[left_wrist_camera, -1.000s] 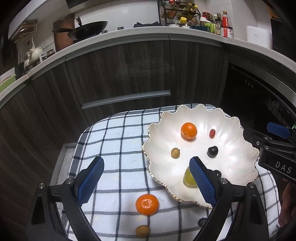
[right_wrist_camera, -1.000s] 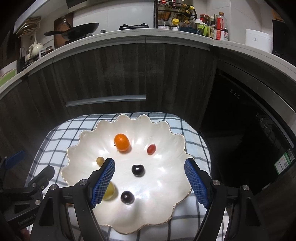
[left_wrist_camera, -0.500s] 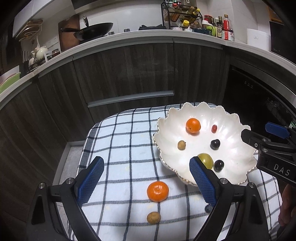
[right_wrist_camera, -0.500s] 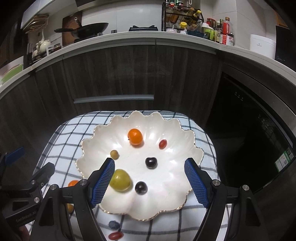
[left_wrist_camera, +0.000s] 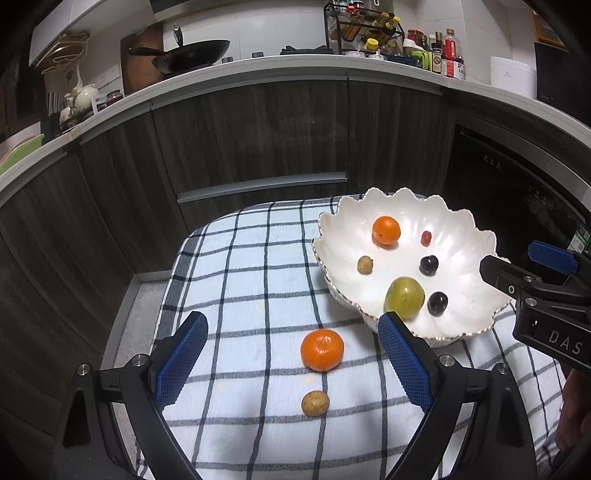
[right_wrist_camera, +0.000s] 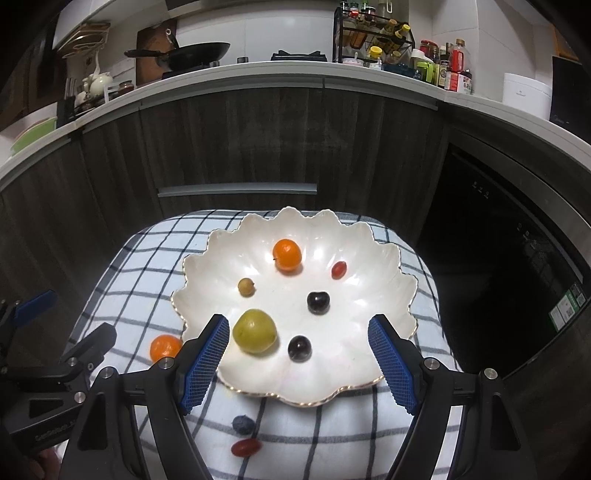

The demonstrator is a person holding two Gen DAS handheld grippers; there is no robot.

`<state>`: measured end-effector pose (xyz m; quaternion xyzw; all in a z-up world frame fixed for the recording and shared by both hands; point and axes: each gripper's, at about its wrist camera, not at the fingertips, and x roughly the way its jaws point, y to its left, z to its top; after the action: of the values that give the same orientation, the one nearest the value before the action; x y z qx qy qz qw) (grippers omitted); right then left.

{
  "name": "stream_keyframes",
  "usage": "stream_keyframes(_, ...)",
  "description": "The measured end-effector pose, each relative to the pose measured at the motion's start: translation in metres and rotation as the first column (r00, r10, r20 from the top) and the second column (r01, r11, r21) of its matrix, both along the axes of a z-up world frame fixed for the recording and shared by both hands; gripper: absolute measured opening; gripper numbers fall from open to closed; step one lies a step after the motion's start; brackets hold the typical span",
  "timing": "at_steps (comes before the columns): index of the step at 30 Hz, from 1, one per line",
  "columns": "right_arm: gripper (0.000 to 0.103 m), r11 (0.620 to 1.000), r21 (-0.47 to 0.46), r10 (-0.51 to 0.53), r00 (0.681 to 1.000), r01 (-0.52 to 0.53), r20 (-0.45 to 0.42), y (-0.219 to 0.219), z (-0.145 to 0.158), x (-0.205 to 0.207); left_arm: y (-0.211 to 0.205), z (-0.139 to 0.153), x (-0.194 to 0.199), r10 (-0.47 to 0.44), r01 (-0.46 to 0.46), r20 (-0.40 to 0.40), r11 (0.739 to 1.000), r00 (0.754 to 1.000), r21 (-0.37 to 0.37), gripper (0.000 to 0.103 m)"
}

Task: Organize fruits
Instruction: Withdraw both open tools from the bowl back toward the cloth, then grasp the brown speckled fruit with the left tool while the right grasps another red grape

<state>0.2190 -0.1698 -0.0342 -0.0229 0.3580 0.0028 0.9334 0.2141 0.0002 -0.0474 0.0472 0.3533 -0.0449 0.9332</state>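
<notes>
A white scalloped bowl (left_wrist_camera: pixel 476 243) (right_wrist_camera: pixel 384 258) sits on a checked cloth (left_wrist_camera: pixel 251 273) (right_wrist_camera: pixel 125 266). It holds an orange (left_wrist_camera: pixel 386 230) (right_wrist_camera: pixel 287 254), a green fruit (left_wrist_camera: pixel 404 297) (right_wrist_camera: pixel 255 331), two dark cherries (right_wrist_camera: pixel 318 302), a red grape tomato (right_wrist_camera: pixel 338 269) and a small tan fruit (right_wrist_camera: pixel 246 286). On the cloth lie a mandarin (left_wrist_camera: pixel 322 349) (right_wrist_camera: pixel 165 347) and a tan fruit (left_wrist_camera: pixel 314 403). A blueberry (right_wrist_camera: pixel 243 424) and a red tomato (right_wrist_camera: pixel 245 447) lie in front of the bowl. My left gripper (left_wrist_camera: pixel 291 363) is open above the mandarin. My right gripper (right_wrist_camera: pixel 297 363) is open above the bowl's near rim.
Dark wood cabinets (left_wrist_camera: pixel 258 133) with a drawer handle stand behind the cloth. A black appliance front (right_wrist_camera: pixel 509 251) is at the right. The counter above carries a wok (left_wrist_camera: pixel 195 51) and a spice rack (left_wrist_camera: pixel 365 26).
Both grippers have pulled back and up from the bowl. The green fruit, earlier beside the left gripper's right finger, now lies free in the bowl. More cloth and loose fruit show.
</notes>
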Motion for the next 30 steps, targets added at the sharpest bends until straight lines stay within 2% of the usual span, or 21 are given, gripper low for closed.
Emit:
stream_keyframes(13,0.079,1.000,0.004,0.015,1.000,-0.015,-0.018,0.009,-0.018,-0.022,0.002,-0.023,-0.017,-0.041,0.041,-0.010,0.999,0.999,0.015,0.095)
stream_keyframes(23,0.079,0.999,-0.032,0.043,0.999,-0.043,-0.010,0.014,-0.041,-0.038,0.005,-0.043,-0.025,-0.035,0.035,-0.009,0.999,0.999,0.024,0.094)
stream_keyframes(30,0.079,0.998,-0.032,0.057,0.998,-0.058,-0.035,0.014,-0.056,-0.043,0.002,-0.056,-0.030,-0.065,0.066,-0.018,0.997,0.998,0.039,0.092)
